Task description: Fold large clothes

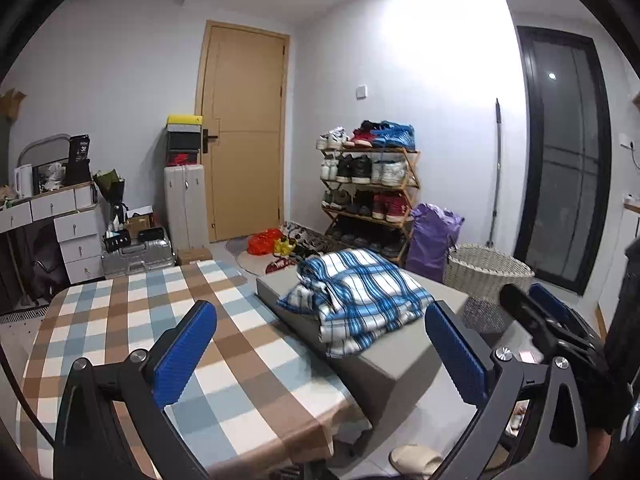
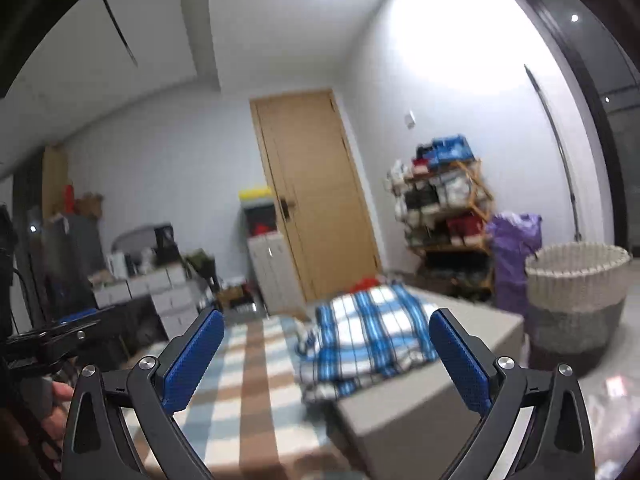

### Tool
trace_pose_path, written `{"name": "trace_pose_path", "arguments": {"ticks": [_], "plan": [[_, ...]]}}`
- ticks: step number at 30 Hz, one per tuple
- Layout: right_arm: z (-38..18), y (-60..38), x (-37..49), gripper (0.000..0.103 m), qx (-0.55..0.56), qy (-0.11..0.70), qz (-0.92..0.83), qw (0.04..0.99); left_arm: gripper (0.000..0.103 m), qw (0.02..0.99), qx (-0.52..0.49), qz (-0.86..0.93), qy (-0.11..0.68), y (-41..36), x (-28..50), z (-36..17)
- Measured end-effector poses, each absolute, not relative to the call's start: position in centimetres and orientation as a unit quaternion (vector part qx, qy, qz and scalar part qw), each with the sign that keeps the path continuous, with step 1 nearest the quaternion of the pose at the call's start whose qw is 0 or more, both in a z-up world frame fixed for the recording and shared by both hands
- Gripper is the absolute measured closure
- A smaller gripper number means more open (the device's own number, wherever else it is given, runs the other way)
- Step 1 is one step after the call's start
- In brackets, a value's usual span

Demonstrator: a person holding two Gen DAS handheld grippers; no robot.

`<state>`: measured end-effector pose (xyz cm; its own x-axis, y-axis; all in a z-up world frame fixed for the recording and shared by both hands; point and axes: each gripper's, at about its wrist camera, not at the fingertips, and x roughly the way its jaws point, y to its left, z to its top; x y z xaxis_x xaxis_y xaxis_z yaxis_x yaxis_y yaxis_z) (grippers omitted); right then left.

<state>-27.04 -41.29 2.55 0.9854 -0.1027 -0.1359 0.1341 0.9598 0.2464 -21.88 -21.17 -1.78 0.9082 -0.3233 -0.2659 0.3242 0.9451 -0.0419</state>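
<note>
A folded blue and white plaid garment lies in a loose pile on a grey box-like block beside the checked table. My left gripper stands open over the table, pulled back from the garment, with nothing between its blue pads. In the right wrist view, which is blurred, the same plaid garment rests on the grey block. My right gripper is open and empty, held apart from the cloth. The right gripper also shows in the left wrist view at the right edge.
A woven laundry basket stands on the floor to the right, next to a purple bag and a shoe rack. White drawers and suitcases line the left wall. A slipper lies on the floor.
</note>
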Motion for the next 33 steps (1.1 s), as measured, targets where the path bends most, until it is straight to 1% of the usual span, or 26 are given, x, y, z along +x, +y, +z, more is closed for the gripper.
{"name": "trace_pose_path", "arguments": {"ticks": [2, 10, 18, 25, 33], "plan": [[2.3, -40.7, -27.3, 0.000, 0.129, 0.084, -0.067, 0.986, 0.001, 0.976, 0.004, -0.163, 0.144, -21.5, -21.7, -2.2], [1.3, -39.7, -28.2, 0.000, 0.124, 0.104, -0.071, 0.984, 0.001, 0.975, 0.005, -0.157, 0.158, -21.8, -21.4, -3.3], [0.6, -39.4, -27.9, 0.000, 0.127, 0.113, -0.066, 0.983, 0.001, 0.975, 0.013, -0.153, 0.161, -22.3, -21.5, -3.9], [0.0, -39.3, -28.2, 0.000, 0.129, 0.115, -0.064, 0.983, 0.001, 0.974, -0.003, -0.151, 0.169, -22.0, -21.7, -4.5], [0.0, -39.2, -28.3, 0.000, 0.131, 0.113, -0.061, 0.983, 0.001, 0.973, 0.009, -0.154, 0.170, -22.5, -21.8, -4.5]]}}
